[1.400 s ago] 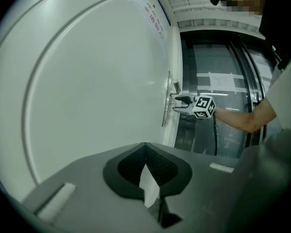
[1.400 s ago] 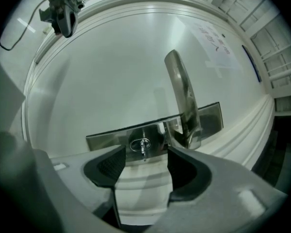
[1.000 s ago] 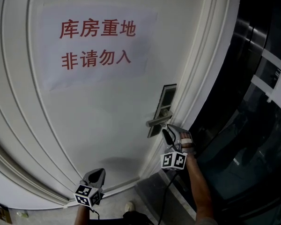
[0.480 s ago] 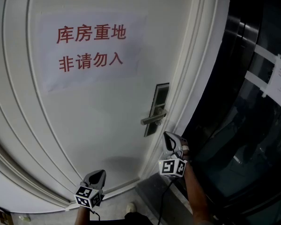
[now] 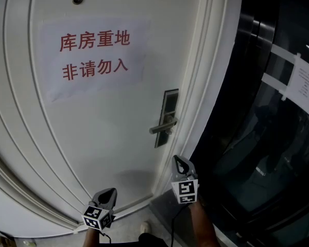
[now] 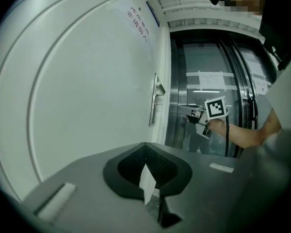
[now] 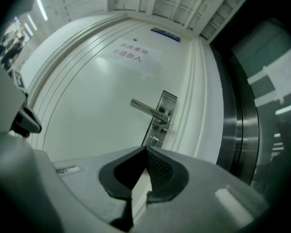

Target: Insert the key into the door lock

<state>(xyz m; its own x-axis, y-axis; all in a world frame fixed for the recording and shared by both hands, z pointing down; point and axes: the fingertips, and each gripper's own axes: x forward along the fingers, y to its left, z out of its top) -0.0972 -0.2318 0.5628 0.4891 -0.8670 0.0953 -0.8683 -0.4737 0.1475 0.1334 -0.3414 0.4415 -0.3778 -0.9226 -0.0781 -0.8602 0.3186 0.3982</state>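
The white door [image 5: 103, 138] carries a steel lock plate [image 5: 167, 118] with a lever handle [image 5: 163, 126]. In the right gripper view the keyhole [image 7: 155, 140] sits just below the handle [image 7: 148, 110]; something small shows at it, but I cannot tell whether it is the key. My right gripper [image 5: 181, 163] hangs below and apart from the lock, shut, with nothing between its fingers. My left gripper [image 5: 105, 194] is lower left, near the door's bottom, also shut and empty. From the left gripper view the right gripper [image 6: 199, 120] appears beside the door edge.
A paper sign with red characters [image 5: 92, 55] is stuck on the door under a peephole [image 5: 78, 0]. Right of the door frame stand dark, shiny metal doors [image 5: 268, 153] with taped white notices [image 5: 304, 86]. A shoe [image 5: 142, 226] shows on the floor.
The right gripper has drawn back and down from the lock plate, rolled over, and closed its jaws. The left gripper has stayed about where it was.
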